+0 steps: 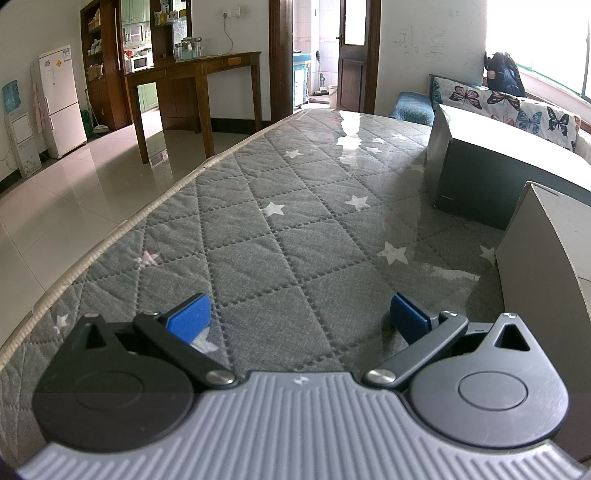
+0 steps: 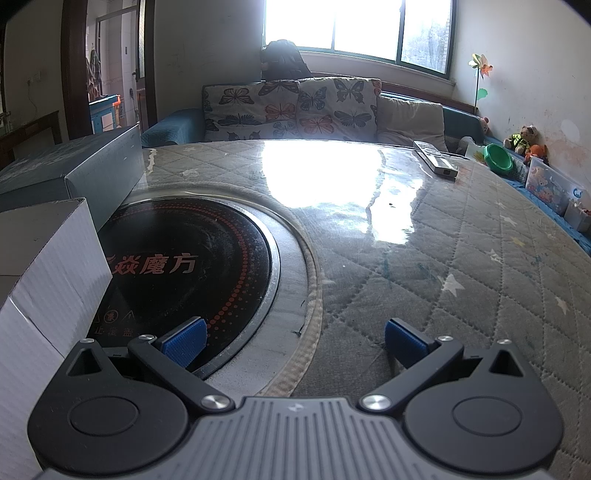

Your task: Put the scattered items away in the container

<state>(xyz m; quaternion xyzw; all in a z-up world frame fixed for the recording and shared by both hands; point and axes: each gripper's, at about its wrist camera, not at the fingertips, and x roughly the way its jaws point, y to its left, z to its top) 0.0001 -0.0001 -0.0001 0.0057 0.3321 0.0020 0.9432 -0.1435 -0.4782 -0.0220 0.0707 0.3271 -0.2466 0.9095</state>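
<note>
1. Two grippers show, one in each wrist view. The left gripper [image 1: 299,314] sits at the bottom centre of its frame with its two blue-padded fingers [image 1: 190,317] spread wide and empty, just above the quilt.
2. The right gripper [image 2: 295,339] is likewise released, its fingers [image 2: 186,341] far apart and gripping nothing.
3. Two boxes stand on the surface. A dark grey box [image 1: 480,170] fills the right middle of the left view; a white corrugated box [image 1: 546,251] stands nearer, at the right edge. In the right view both appear at the left edge, the white one [image 2: 48,266] in front of the dark one [image 2: 96,173]. Whether either is the container I cannot tell.
4. One round black induction cooktop [image 2: 177,273], with red dots and red characters, is set into the surface at the left centre of the right view, just beside the white box.
5. One silver remote control [image 2: 436,158] lies at the upper right of the right view, well apart from the fingers; one green bowl-like thing [image 2: 498,157] sits beyond it, off the surface's edge.
6. The surface [image 1: 295,221] is covered by a grey quilted cloth with white stars under a glossy clear sheet.
7. Around it: one sofa with butterfly-print cushions [image 2: 291,109] under a bright window [image 2: 354,29], one white fridge [image 1: 59,99] at the upper left, one wooden desk [image 1: 192,81], and a pale tiled floor [image 1: 74,192].
</note>
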